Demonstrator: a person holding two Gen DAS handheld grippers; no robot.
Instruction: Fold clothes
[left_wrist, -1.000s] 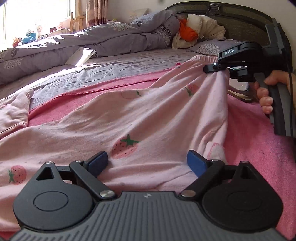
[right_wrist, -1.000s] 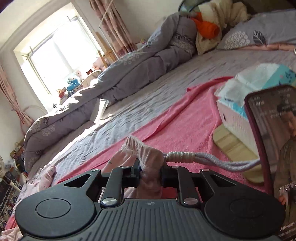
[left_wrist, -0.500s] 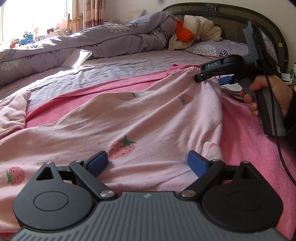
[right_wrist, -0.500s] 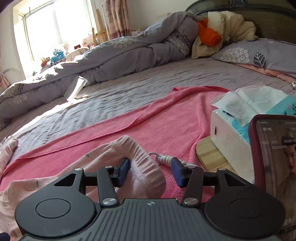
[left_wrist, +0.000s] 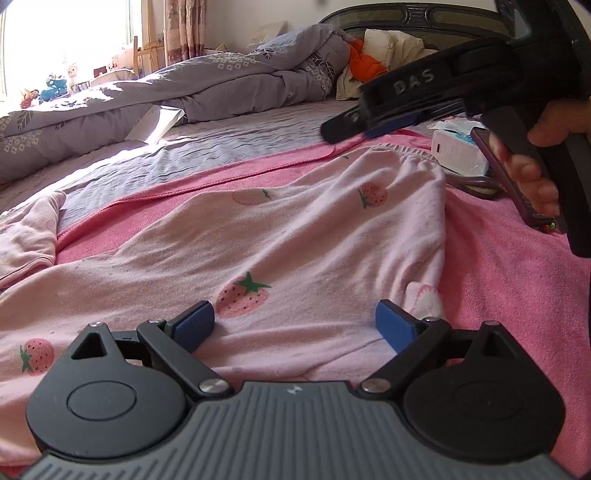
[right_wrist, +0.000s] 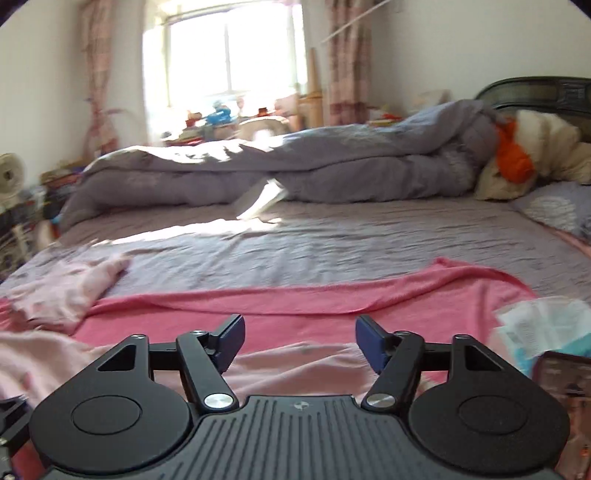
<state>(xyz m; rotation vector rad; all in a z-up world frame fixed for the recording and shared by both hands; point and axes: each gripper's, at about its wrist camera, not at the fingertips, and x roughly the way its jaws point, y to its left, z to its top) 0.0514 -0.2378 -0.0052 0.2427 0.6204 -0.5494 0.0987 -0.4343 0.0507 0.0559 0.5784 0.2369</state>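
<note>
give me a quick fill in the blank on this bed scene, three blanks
The pale pink garment is printed with ____. It lies on a ____ towel spread on the bed. Neither the left gripper nor the right gripper grips cloth; both are ____.
Missing words: strawberries; pink; open

Tissue box (right_wrist: 546, 332) blurred; phone (right_wrist: 565, 402) cut off (right edge) — unreadable.
</note>
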